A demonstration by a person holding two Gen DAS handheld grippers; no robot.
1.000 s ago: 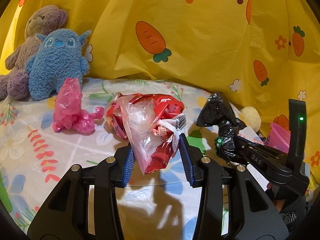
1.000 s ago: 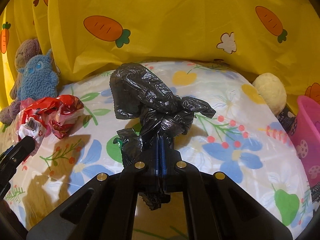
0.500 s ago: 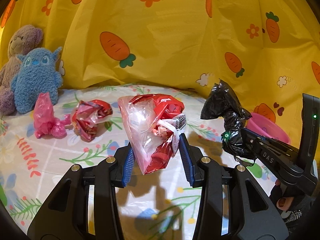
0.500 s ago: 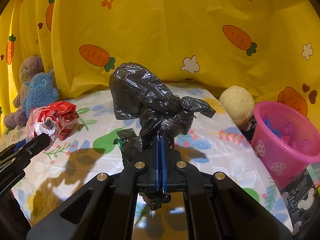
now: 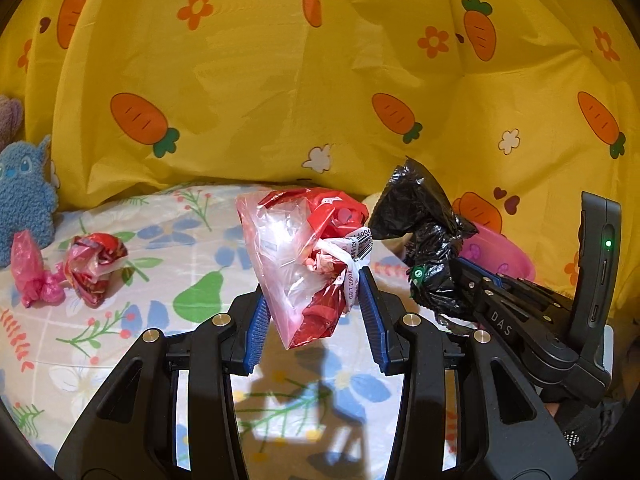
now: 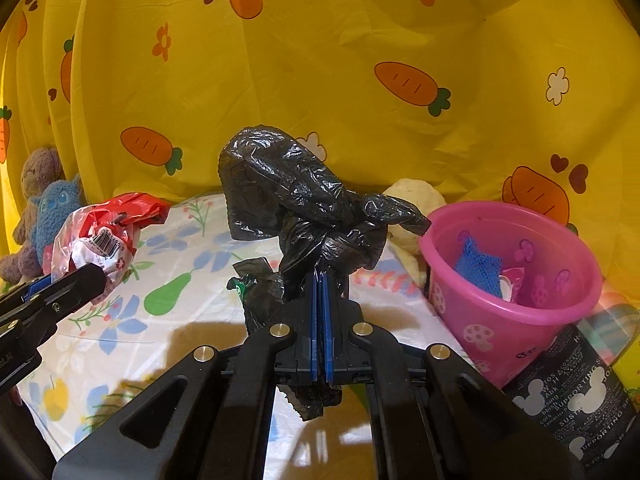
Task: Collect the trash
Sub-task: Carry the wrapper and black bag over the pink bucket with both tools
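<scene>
My left gripper (image 5: 314, 304) is shut on a crumpled red and clear plastic bag (image 5: 308, 256), held above the flowered sheet (image 5: 200, 240). The same bag (image 6: 104, 236) shows at the left of the right wrist view. My right gripper (image 6: 319, 280) is shut on a crumpled black plastic bag (image 6: 304, 208), also lifted; that black bag (image 5: 424, 232) appears to the right in the left wrist view. A pink bucket (image 6: 516, 292) stands at the right with blue and pink scraps inside. Two more pieces of trash lie on the sheet at the left: a red wad (image 5: 94, 268) and a pink bag (image 5: 34, 276).
A yellow curtain with carrots (image 5: 320, 80) hangs behind the bed. A blue plush toy (image 5: 24, 192) and a brown one (image 6: 38, 176) sit at the far left. A cream plush (image 6: 412, 208) lies behind the bucket. A black printed bag (image 6: 572, 400) stands beside the bucket.
Both grippers have swung to the right with their bags. The plush toys and loose trash have slid toward the left edge, and the pink bucket has come fully into the right wrist view.
</scene>
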